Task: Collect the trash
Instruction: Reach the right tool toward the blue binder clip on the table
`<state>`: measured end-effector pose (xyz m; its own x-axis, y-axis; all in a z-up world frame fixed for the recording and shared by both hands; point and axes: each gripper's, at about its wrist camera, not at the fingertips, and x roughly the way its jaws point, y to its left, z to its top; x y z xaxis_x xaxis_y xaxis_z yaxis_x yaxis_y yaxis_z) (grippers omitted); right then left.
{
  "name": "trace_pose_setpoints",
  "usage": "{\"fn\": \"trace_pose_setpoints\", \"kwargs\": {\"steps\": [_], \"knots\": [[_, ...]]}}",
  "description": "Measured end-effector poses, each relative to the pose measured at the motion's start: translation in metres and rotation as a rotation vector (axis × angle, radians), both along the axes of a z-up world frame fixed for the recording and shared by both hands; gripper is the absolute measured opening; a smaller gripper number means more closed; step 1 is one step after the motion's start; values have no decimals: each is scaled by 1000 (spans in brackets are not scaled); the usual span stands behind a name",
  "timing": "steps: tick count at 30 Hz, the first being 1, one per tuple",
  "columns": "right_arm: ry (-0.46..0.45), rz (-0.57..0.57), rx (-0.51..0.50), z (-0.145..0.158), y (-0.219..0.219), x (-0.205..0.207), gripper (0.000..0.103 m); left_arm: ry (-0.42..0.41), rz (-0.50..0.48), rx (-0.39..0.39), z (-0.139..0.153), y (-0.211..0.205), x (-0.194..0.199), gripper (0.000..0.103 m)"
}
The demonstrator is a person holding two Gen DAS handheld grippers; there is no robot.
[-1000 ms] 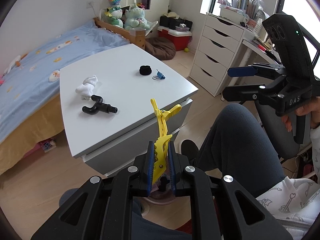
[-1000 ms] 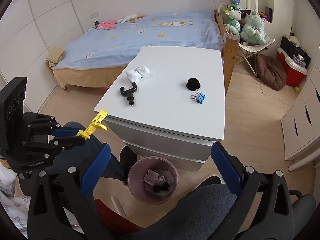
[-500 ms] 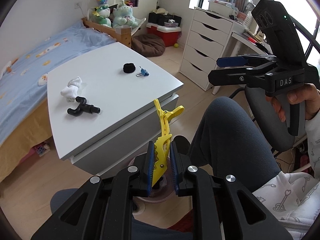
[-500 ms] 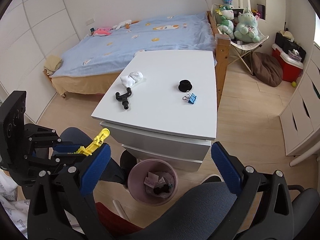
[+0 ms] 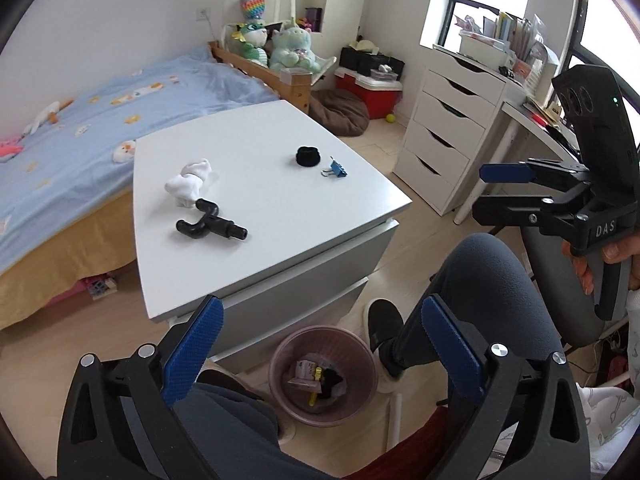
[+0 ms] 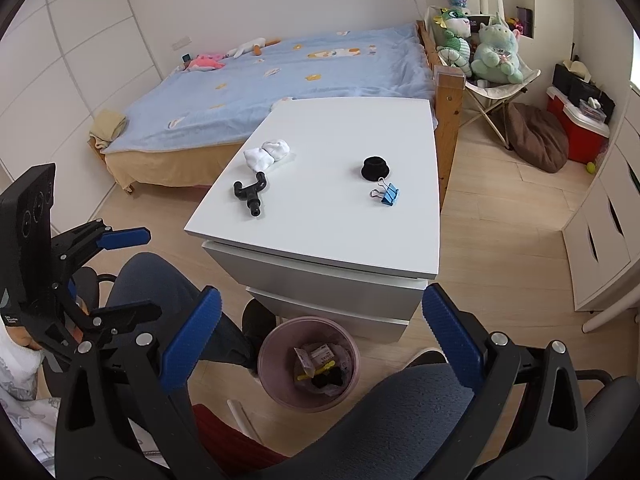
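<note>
Left wrist view: left gripper (image 5: pixel 320 344) jaws opening, blue-padded fingers (image 5: pixel 194 344) spread wide, nothing between them; round pink plastic waste bin (image 5: pixel 362 354) on the floor straight below the gap between the fingers; inside it a yellow plastic clip (image 5: pixel 317 374) lying on paper scraps and dark bits; right gripper (image 5: pixel 506 192) off to the right of the fingers, "DAS" in white letters on its black body; white table (image 5: pixel 280 236) beyond the fingertips, with black Y-shaped plastic fitting (image 5: pixel 210 226), white crumpled tissue (image 5: pixel 190 184), black round cap (image 5: pixel 307 157), blue binder clip (image 5: pixel 335 169).

Right wrist view: right gripper (image 6: pixel 320 340) fingers spread wide, empty; waste bin (image 6: pixel 276 344) between and just below the fingertips; yellow clip (image 6: pixel 318 370) inside among printed wrappers, text unreadable; left gripper (image 6: pixel 120 272) at left of the fingers, one faint word on its body unreadable.
</note>
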<state>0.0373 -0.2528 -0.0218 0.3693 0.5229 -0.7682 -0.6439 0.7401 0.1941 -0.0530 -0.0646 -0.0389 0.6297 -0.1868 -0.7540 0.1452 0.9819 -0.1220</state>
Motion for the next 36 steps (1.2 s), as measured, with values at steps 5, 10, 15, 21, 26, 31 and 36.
{"fn": "trace_pose_setpoints", "kwargs": {"steps": [5,10,15,21,26,31,36], "knots": [[-2,1,-5,-1,4,1,99,-18,39,0,3,11,0,95],[-8,-1,-7,0,7,3,99,-34,75,3,6,22,1,95],[-10,7,-19,-1,12,6,99,-43,107,-5,9,33,5,95],[-13,13,-34,-2,17,14,99,-59,155,-2,12,46,12,95],[-15,9,-40,-3,22,30,99,-64,167,-7,14,53,20,95],[-23,11,-73,-5,34,56,99,-70,174,-9,14,59,26,95],[-17,8,-120,-14,49,86,99,-65,182,-15,12,62,32,95]]}}
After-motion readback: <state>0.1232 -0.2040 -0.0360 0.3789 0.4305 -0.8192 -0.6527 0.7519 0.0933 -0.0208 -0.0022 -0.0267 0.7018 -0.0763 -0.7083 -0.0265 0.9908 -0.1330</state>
